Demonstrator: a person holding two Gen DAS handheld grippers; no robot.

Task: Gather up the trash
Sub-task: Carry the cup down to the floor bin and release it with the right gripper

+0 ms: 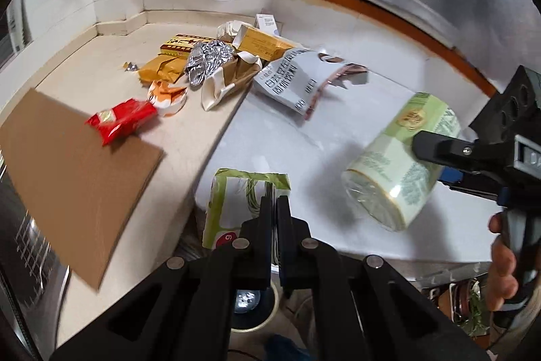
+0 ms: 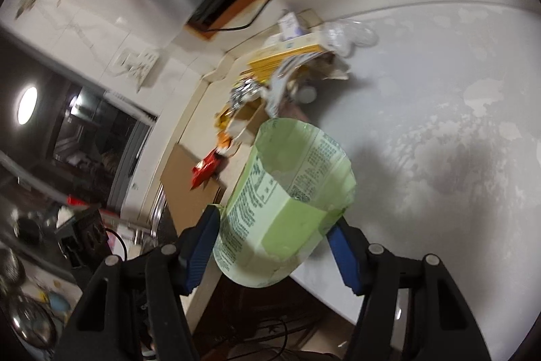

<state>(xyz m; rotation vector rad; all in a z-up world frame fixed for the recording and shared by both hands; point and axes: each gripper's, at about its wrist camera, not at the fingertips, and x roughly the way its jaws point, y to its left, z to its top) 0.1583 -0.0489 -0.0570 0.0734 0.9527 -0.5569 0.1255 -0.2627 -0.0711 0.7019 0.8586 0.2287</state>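
Two cameras record one haul: the left wrist view shows the right gripper carrying a pale green cup sideways above the white table, while only the right wrist view shows the cup's open mouth, the container clamped between blue pads. The left gripper pinches a green-and-white carton at the table's edge, fingers nearly together. A heap of wrappers lies beyond, well apart from both.
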